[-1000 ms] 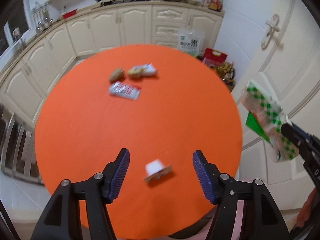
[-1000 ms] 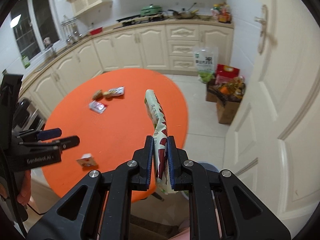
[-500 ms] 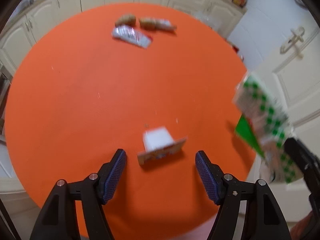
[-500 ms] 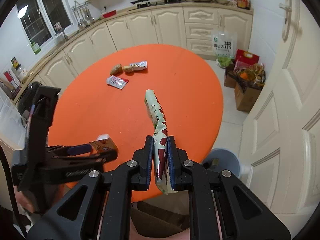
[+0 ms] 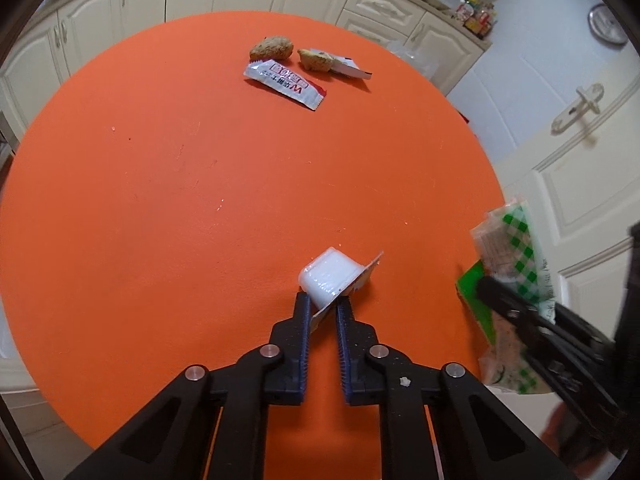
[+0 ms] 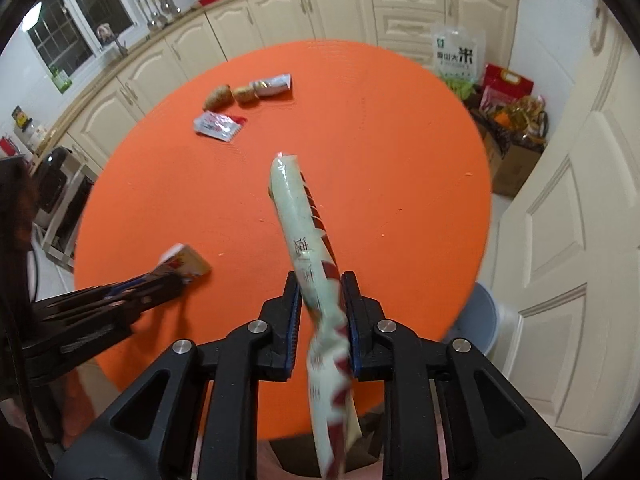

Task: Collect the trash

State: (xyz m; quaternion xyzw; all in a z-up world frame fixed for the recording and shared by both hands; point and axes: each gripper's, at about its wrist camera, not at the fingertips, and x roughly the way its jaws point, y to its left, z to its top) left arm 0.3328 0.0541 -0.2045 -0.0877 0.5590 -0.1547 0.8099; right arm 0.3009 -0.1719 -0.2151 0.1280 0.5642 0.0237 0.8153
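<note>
On the round orange table [image 5: 168, 200], near its front edge, a small white plastic cup with a peeled foil lid [image 5: 334, 278] lies on its side, its inside hidden from the left wrist camera. The left gripper [image 5: 322, 306] has its blue-padded jaws drawn narrow onto the cup's lid flap and near rim, so the cup sits right at the fingertips and juts forward beyond them. At the far side of the table lie four more pieces: one silver and red flat sachet [image 5: 285, 82], two brown crumbly food lumps, one [image 5: 271, 48] beside the other [image 5: 316, 60], and one torn white wrapper [image 5: 348, 67] touching the second lump. The right gripper [image 6: 320, 286] is clamped on a long pale green and red snack bag [image 6: 308, 248], which runs between the jaws, sticking forward over the table and trailing back below them. A grey round bin [image 6: 486, 320] stands on the floor beside the table's right edge; its contents cannot be seen.
</note>
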